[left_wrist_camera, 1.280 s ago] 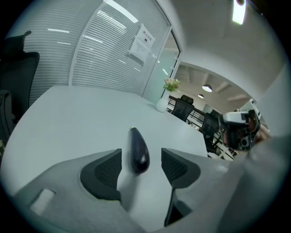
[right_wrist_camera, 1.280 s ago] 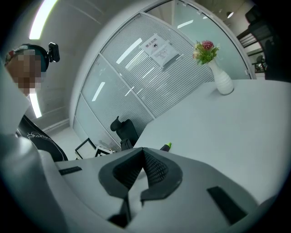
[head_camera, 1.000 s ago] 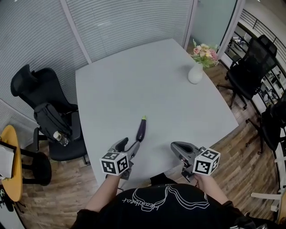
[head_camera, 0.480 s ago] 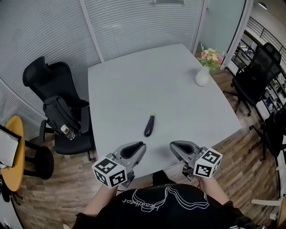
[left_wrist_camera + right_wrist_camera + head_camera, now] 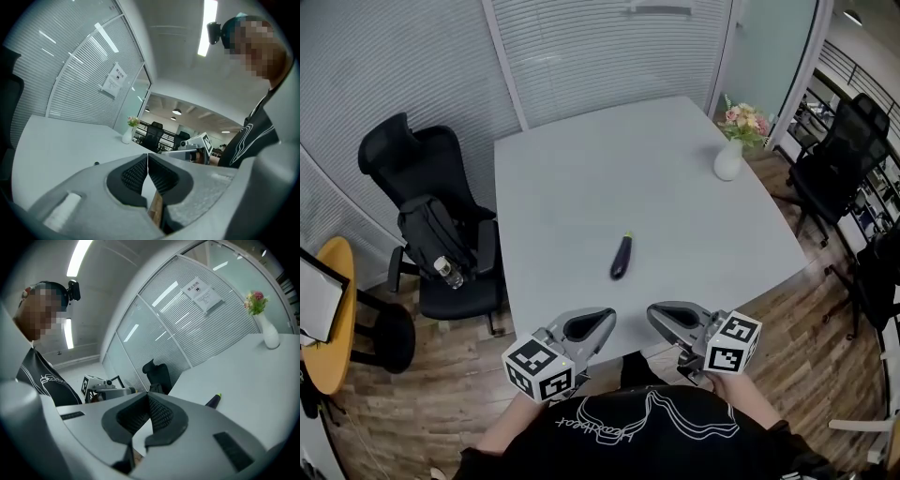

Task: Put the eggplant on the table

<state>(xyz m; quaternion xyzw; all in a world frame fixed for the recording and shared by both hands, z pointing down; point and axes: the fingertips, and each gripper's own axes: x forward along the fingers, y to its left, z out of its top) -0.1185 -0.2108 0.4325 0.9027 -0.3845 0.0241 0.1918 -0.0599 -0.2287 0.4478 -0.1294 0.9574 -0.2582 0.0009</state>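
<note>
A dark purple eggplant (image 5: pixel 622 257) with a green stem lies on the pale grey table (image 5: pixel 581 178), a little in from the near edge. Both grippers hover off that edge, close to my body. My left gripper (image 5: pixel 607 320) is shut, its ribbed pads pressed together on nothing. My right gripper (image 5: pixel 654 315) is shut and empty too. The two face each other with a small gap between them. In the right gripper view, the eggplant (image 5: pixel 213 401) shows just past the shut right gripper (image 5: pixel 147 401). The left gripper view shows the closed left gripper (image 5: pixel 148 161) aimed across the table.
A white vase of flowers (image 5: pixel 728 159) stands at the table's far right corner. To the table's left is a black office chair (image 5: pixel 431 216) with a bag and a bottle on it. A yellow side table (image 5: pixel 328 328) is at far left. More black chairs (image 5: pixel 839 150) stand on the right.
The left gripper was open around the eggplant's near end; it has drawn back off the table edge, risen and shut. The eggplant stays on the table. The right gripper also pulled back slightly.
</note>
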